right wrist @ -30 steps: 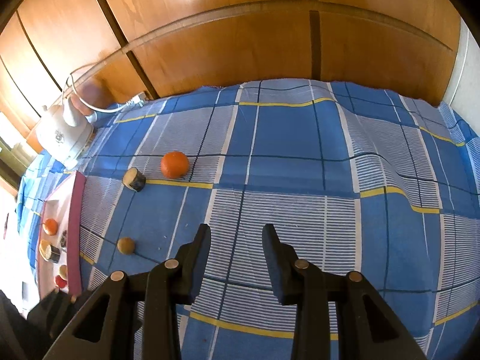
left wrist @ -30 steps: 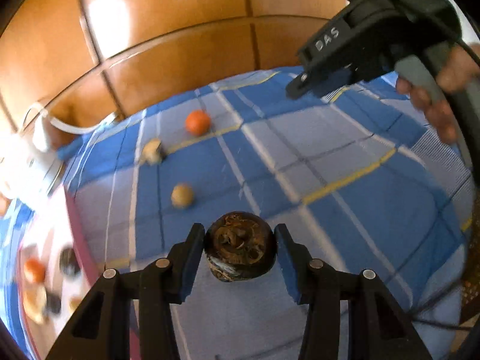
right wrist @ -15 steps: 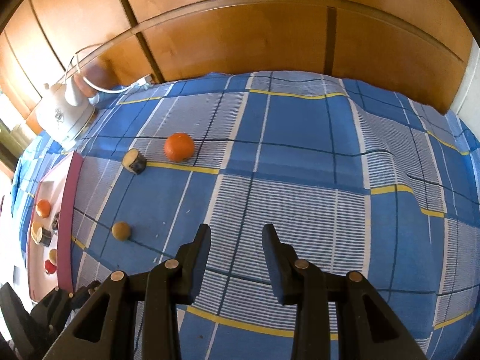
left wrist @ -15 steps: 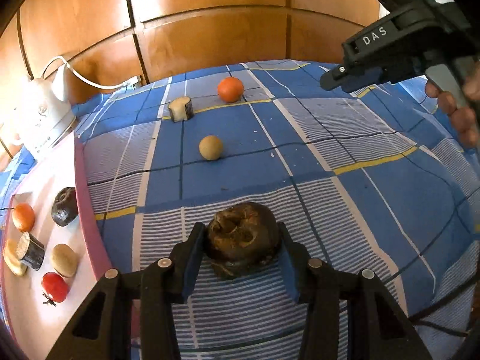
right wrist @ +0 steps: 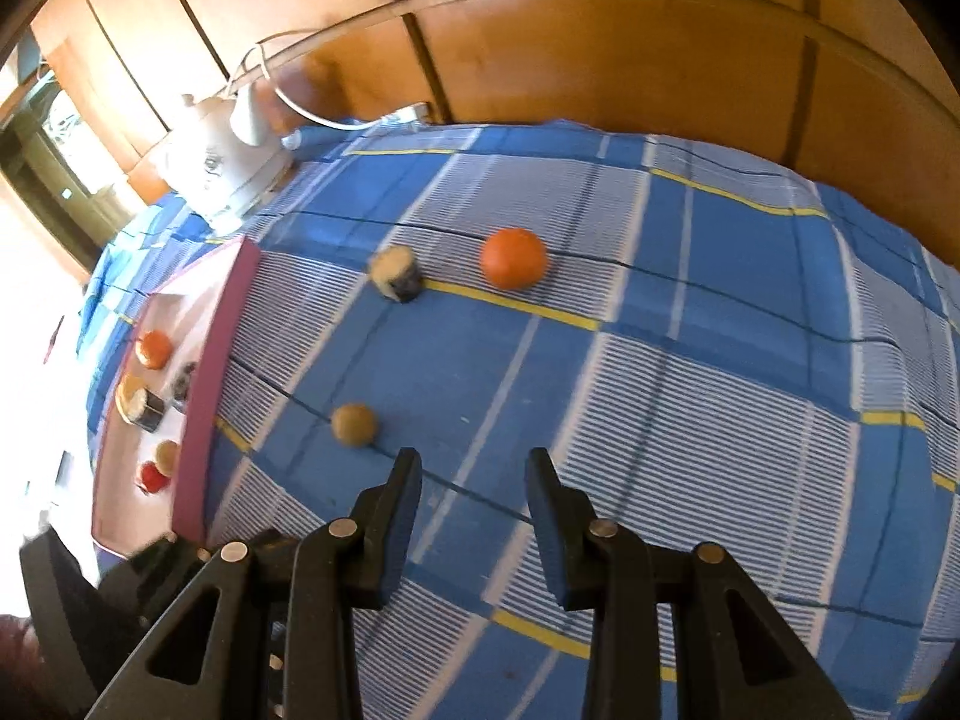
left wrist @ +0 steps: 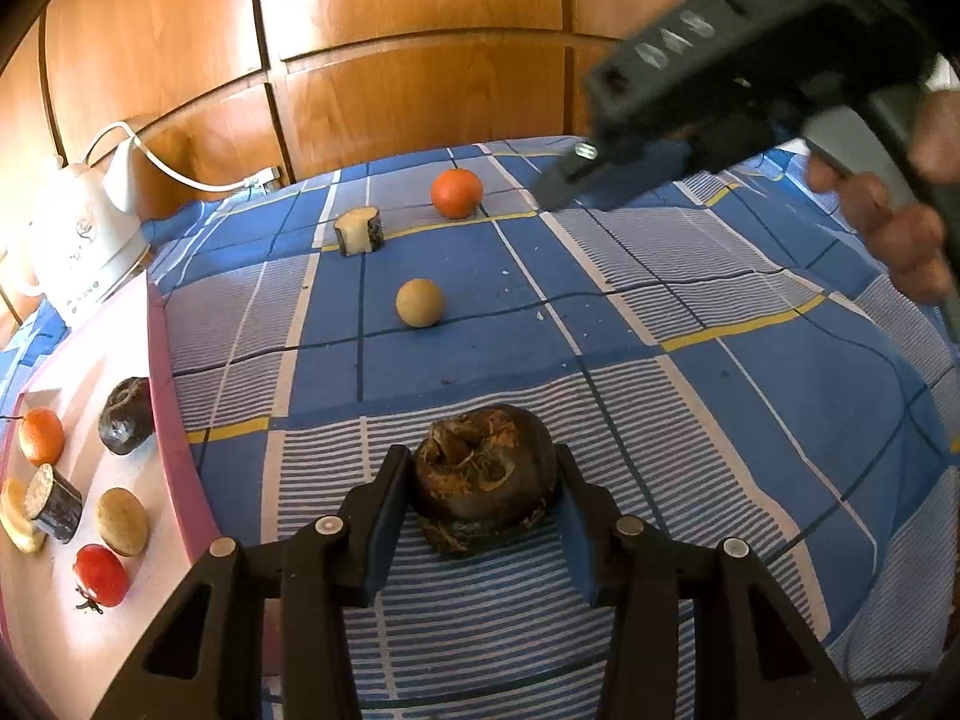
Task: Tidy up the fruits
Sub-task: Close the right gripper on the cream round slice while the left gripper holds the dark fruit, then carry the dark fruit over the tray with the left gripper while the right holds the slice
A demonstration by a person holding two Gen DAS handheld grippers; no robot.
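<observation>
My left gripper is shut on a dark brown wrinkled fruit, low over the blue checked cloth just right of the pink tray. Loose on the cloth beyond lie a tan round fruit, a cut dark-skinned piece and an orange. The right gripper hangs above the cloth, its jaws opening with nothing between them. The tan fruit lies just left of its left finger, with the orange and the cut piece farther off.
The pink tray holds several fruits, among them a red one and a dark one. A white kettle with a cord stands behind it. Wooden panels close the back. A person's hand holds the right tool.
The left gripper has turned and sunk with the brown fruit, bringing the tray into view at its left. The right gripper has moved left toward the tan fruit and rolled, its jaws slightly wider.
</observation>
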